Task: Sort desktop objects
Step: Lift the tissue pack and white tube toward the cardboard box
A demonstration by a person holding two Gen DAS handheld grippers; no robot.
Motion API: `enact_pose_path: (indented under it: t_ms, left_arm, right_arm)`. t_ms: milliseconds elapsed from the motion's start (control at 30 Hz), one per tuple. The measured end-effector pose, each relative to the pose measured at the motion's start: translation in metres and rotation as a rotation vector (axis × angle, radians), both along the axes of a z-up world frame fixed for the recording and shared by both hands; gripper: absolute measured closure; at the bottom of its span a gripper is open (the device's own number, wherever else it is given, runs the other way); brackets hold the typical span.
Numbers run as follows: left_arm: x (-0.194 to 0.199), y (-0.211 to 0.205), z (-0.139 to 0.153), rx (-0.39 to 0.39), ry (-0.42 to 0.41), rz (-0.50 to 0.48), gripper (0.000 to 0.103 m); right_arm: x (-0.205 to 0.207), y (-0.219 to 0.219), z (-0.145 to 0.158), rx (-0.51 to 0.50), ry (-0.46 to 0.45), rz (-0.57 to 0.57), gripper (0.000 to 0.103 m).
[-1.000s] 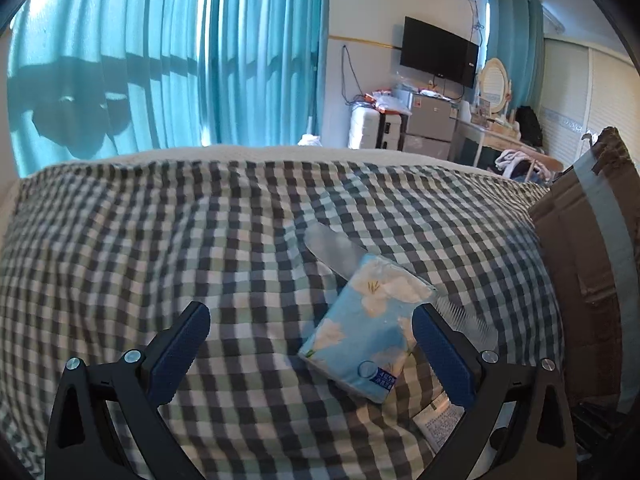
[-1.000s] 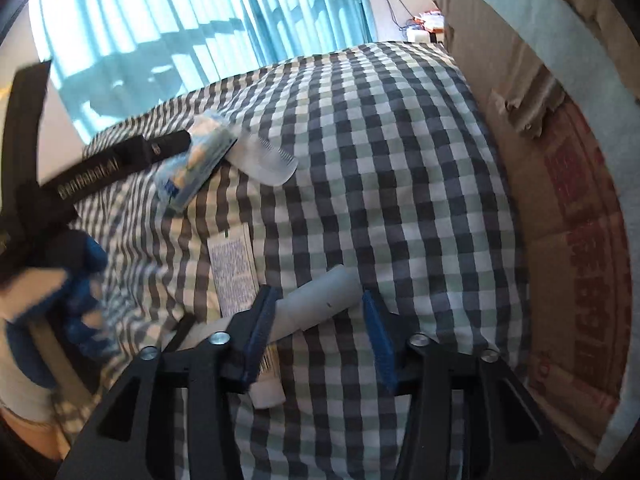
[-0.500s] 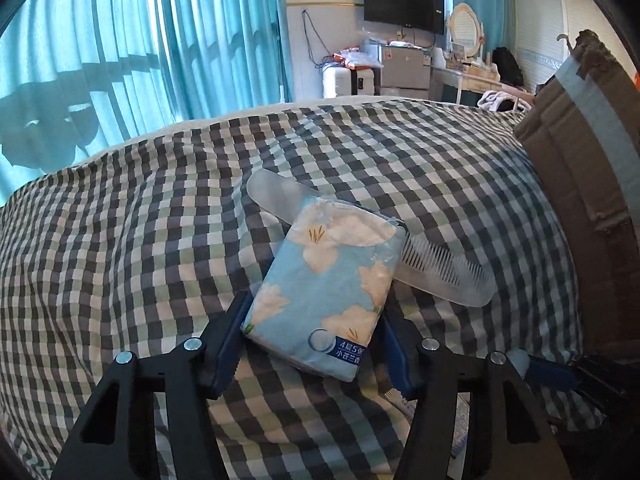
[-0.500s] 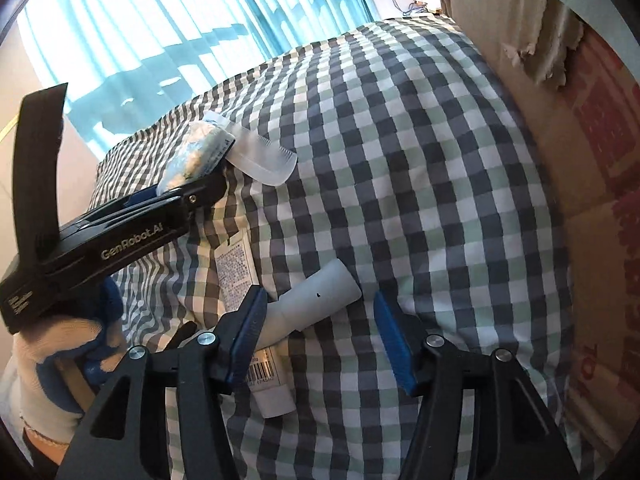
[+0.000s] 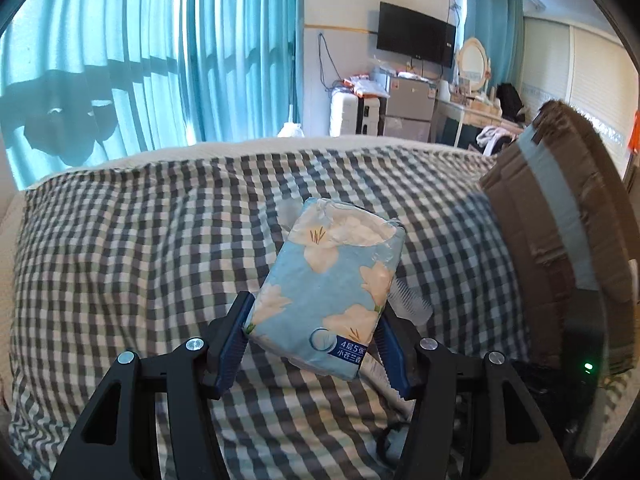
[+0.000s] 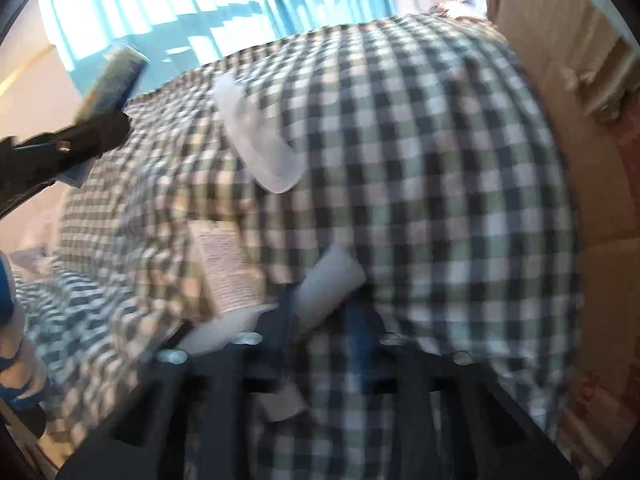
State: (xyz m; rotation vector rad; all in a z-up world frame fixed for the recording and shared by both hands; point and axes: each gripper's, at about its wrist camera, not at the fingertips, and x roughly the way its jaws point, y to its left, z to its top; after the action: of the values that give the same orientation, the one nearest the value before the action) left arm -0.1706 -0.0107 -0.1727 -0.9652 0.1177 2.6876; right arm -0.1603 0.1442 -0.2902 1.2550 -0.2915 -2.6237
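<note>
**Two items gripped, nothing sorted yet**

We have the light-blue flower-printed tissue pack (image 5: 326,292) clamped between the jaws of the left gripper (image 5: 312,334), its far end sticking out above the black, white and green checked cloth (image 5: 140,264). In the right wrist view the pack shows clear of the cloth, so we judge it lifted.

The right gripper (image 6: 326,316) has just been closing its jaws on the pale grey cylindrical tube (image 6: 332,282); the picture is smeared, but the tube sits between them and they look pressed against it. It lies low on the cloth — we judge it not yet raised.

Still to sort: the translucent plastic comb (image 6: 256,148) and the flat white printed tube (image 6: 224,268), both lying on the cloth. The brown cardboard box (image 5: 560,208) stands at the right edge — likely the destination, though we see nothing in it.

Both grippers point forward and downward; a white-and-blue gloved hand (image 6: 12,336) shows at the left edge.
</note>
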Motion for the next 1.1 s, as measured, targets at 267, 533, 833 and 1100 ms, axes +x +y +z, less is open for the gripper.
enact_pose_path:
  t_ms: [267,533,833,1100]
  left_arm:
    - [0.051,-0.014,0.05,0.021,0.13,0.037,0.043]
    - [0.079,-0.026,0.081,0.049,0.21,0.07,0.043]
    - [0.111,-0.03,0.111,0.083,0.259,0.09,0.043]
    - [0.135,-0.022,0.134,0.085,0.302,0.09,0.043]
  right_arm:
    - [0.022,-0.002,0.042,-0.054,0.164,0.03,0.087]
    - [0.061,-0.007,0.09,0.074,0.363,0.08,0.087]
    - [0.105,-0.017,0.146,0.134,0.545,0.094,0.087]
    - [0.144,-0.018,0.196,0.14,0.686,0.09,0.087]
